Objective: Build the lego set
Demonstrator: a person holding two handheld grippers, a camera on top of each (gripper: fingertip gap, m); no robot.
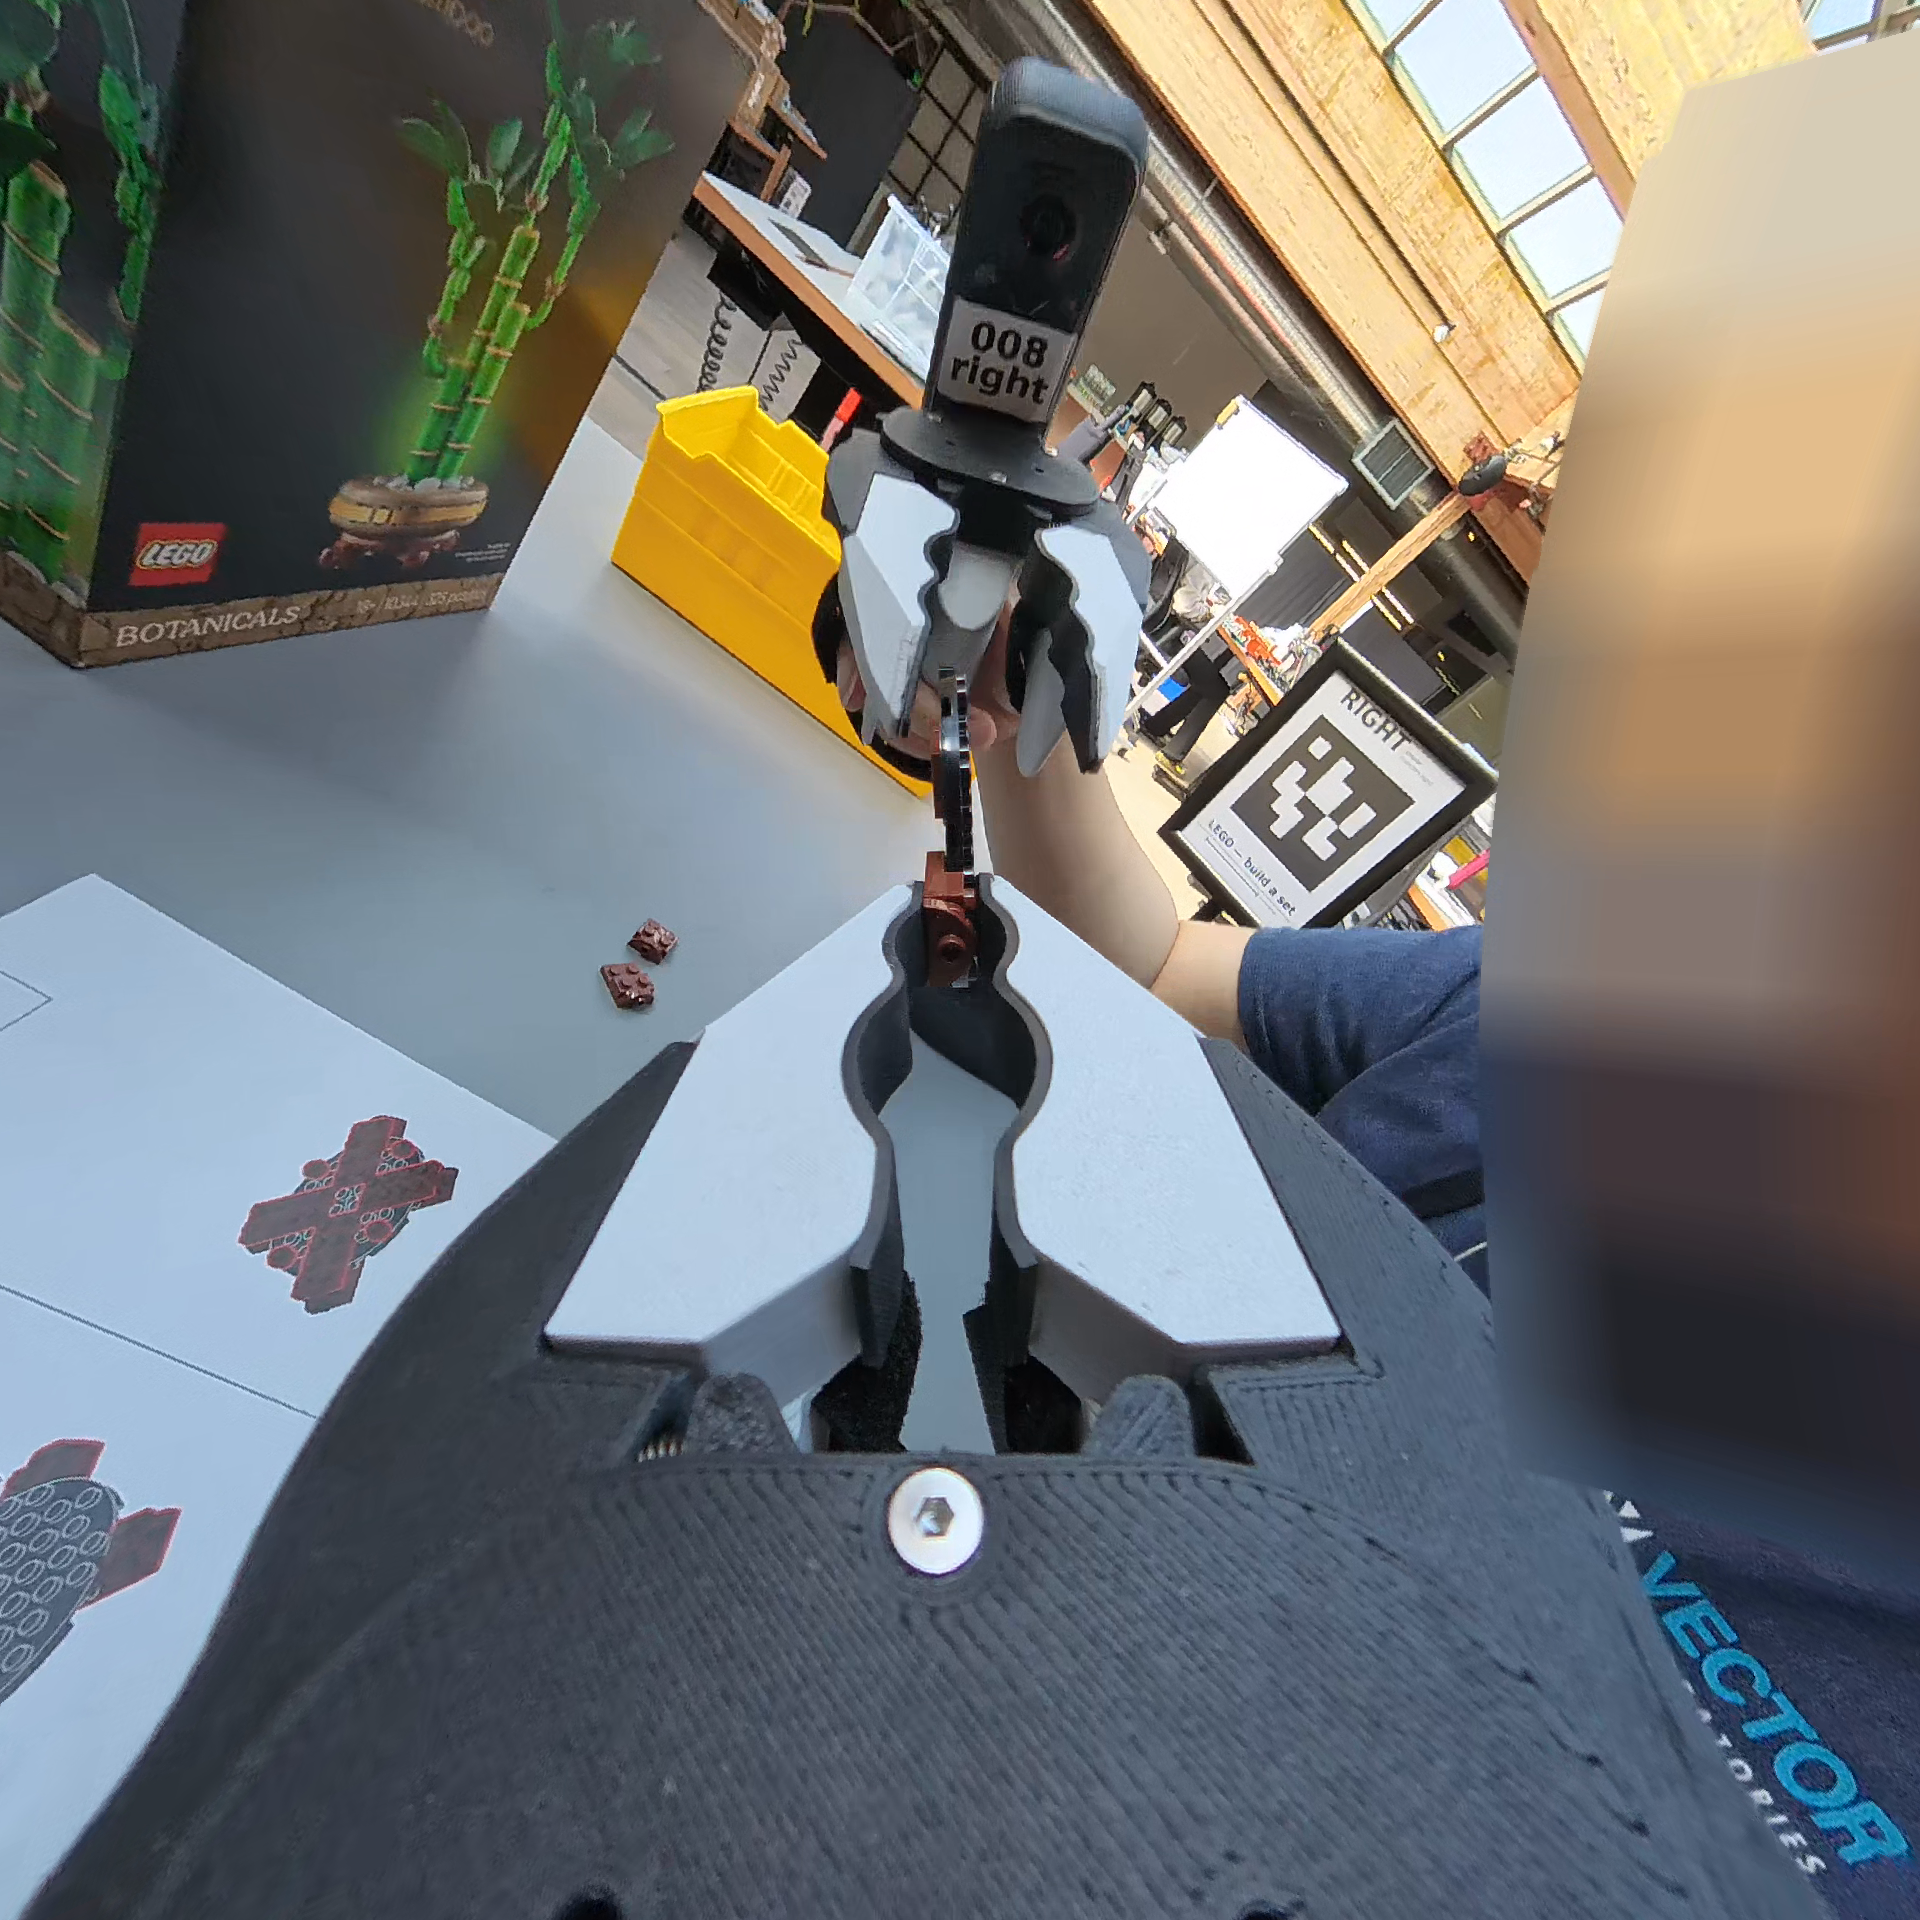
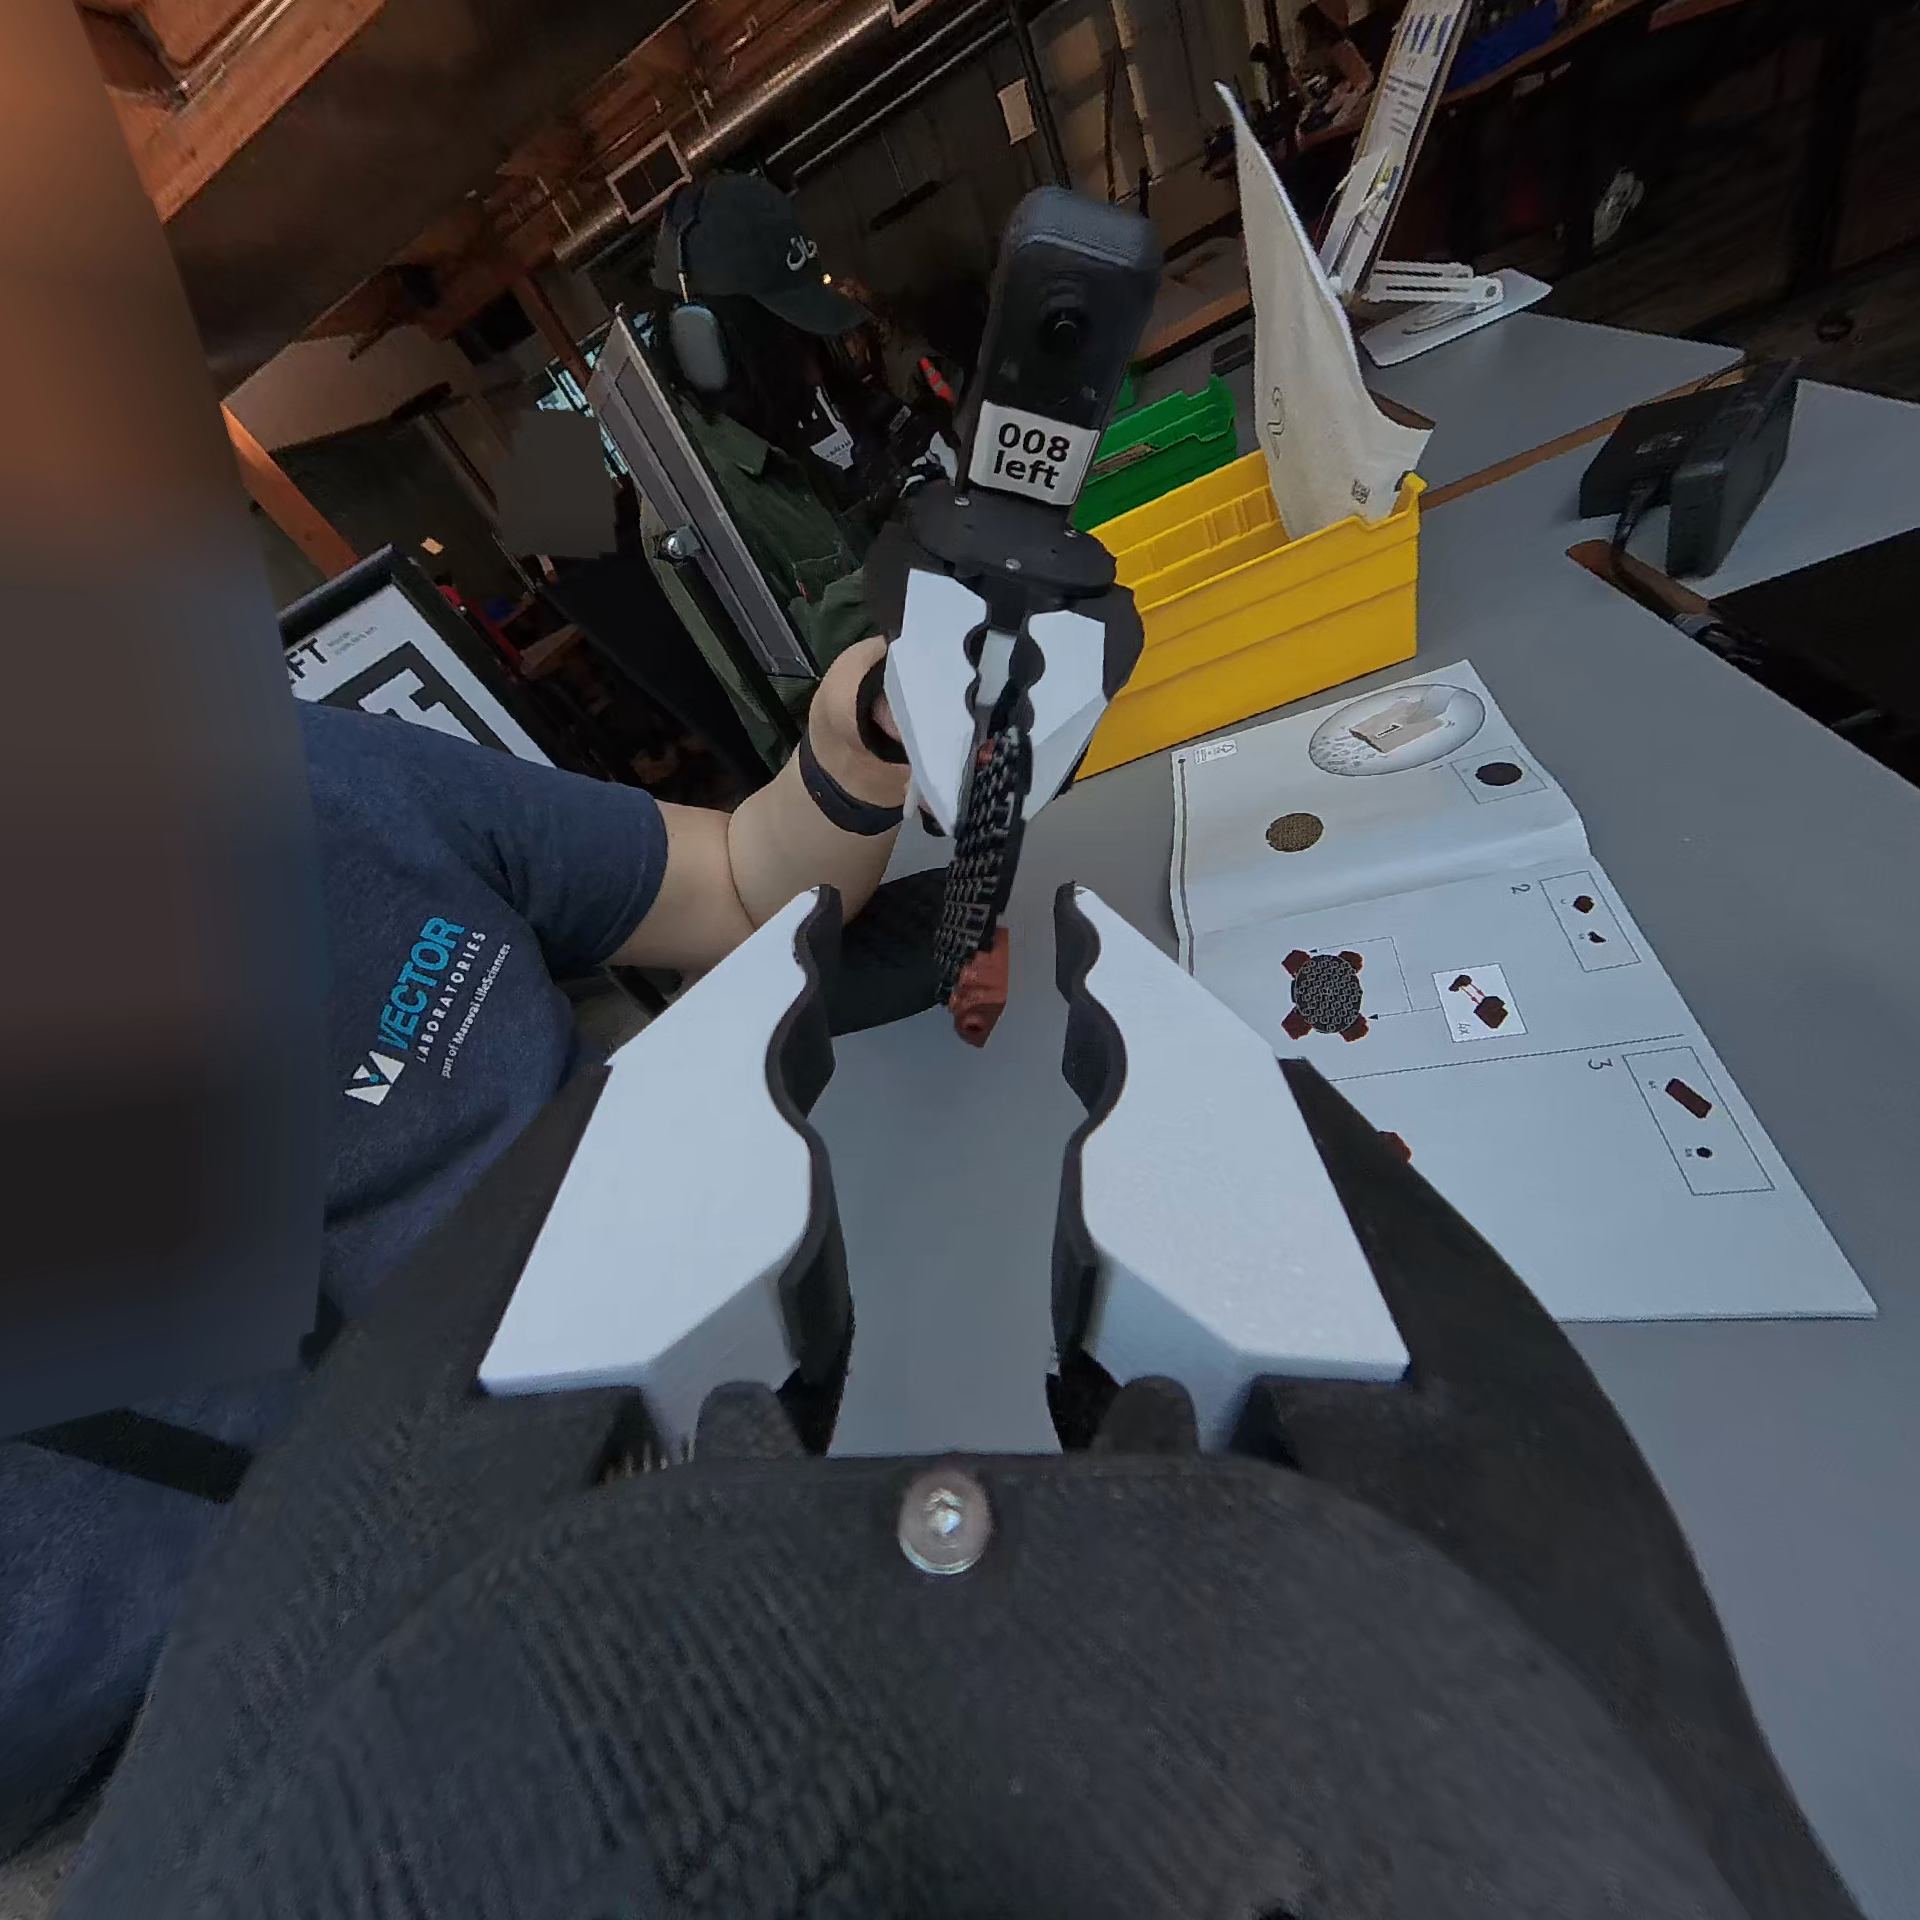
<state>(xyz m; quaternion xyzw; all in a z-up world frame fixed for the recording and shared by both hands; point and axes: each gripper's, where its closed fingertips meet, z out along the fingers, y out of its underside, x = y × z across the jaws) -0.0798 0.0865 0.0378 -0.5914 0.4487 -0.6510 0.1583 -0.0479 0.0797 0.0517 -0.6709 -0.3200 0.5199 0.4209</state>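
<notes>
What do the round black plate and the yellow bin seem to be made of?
The round black plate looks like hard moulded plastic: dark, with a fine grid of raised shapes that catches the light. The yellow bin is probably rigid plastic too, with a smooth, evenly coloured wall and moulded horizontal ridges.

Layered, ribbed matt black printed plastic forms the body of the left claw (image 1: 948,914); its fingers (image 1: 769,1143) carry smooth matt pale-grey faces. A shiny metal screw (image 1: 935,1536) sits at lower centre. The yellow bin (image 2: 1262,613) is glossy plastic. The instruction sheet (image 2: 1538,1039) is smooth paper on the matt grey counter (image 2: 1662,499).
</notes>
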